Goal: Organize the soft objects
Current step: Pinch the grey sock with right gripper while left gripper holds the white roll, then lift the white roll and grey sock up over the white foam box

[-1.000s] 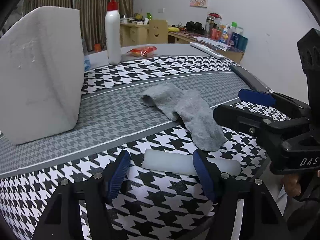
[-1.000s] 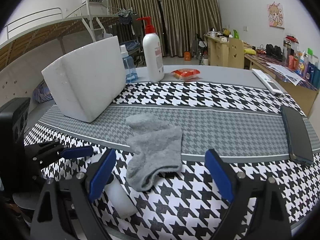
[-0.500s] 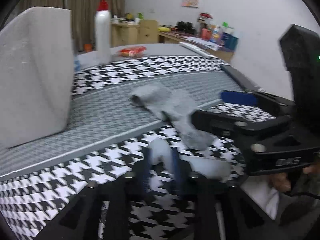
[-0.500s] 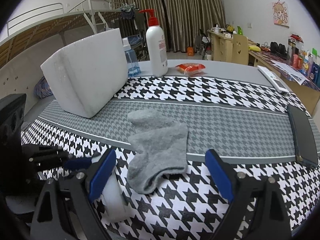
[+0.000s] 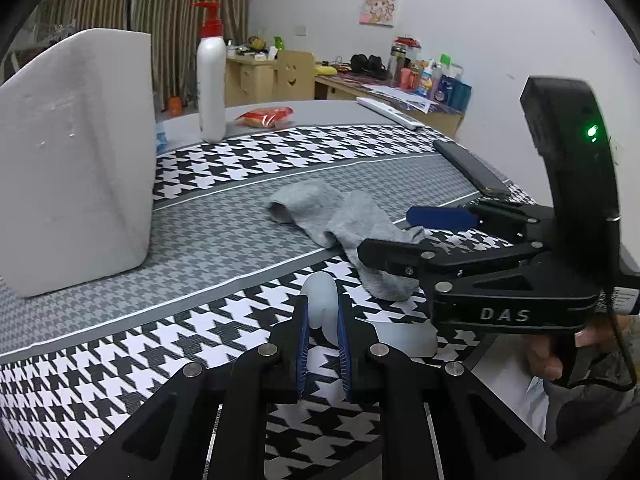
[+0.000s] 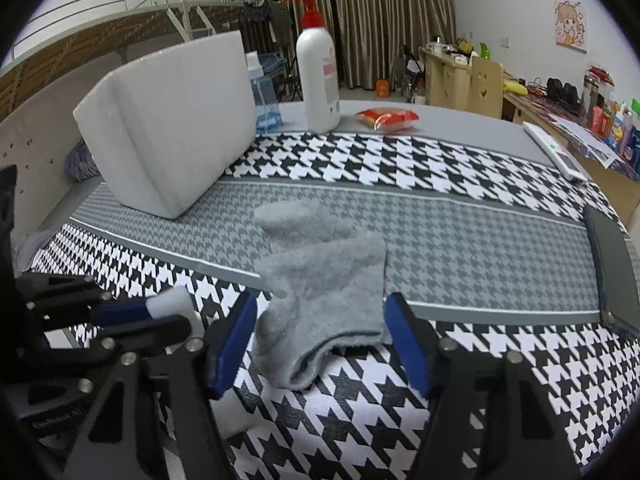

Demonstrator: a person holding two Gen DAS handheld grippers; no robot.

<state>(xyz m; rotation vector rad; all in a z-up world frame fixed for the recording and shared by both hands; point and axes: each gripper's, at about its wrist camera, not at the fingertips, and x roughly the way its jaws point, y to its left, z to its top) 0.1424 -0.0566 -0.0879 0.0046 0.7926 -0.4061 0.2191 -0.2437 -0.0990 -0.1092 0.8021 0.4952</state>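
Note:
A grey sock [image 6: 320,280] lies flat on the houndstooth tablecloth [image 6: 460,240]. Its cuff end sits between the blue pads of my right gripper [image 6: 320,340], whose jaws are closing; the sock is not squeezed. The left wrist view shows that right gripper [image 5: 388,234] from the side, low over the sock [image 5: 340,212]. My left gripper [image 5: 322,320] is shut on a soft white strip [image 5: 320,296], which bulges up between the pads; the rest of it trails to the right on the cloth. In the right wrist view the left gripper [image 6: 152,312] holds the white strip [image 6: 172,302] at the left.
A large white foam block [image 6: 168,120] stands at the back left. Behind it are a red-capped pump bottle [image 6: 320,68] and a red packet [image 6: 386,118]. A dark phone [image 6: 612,264] and a white remote [image 6: 552,152] lie to the right. The table's front edge runs just below both grippers.
My left gripper has closed on the white strip, which now buckles upward. My right gripper's jaws have narrowed around the sock's cuff end.

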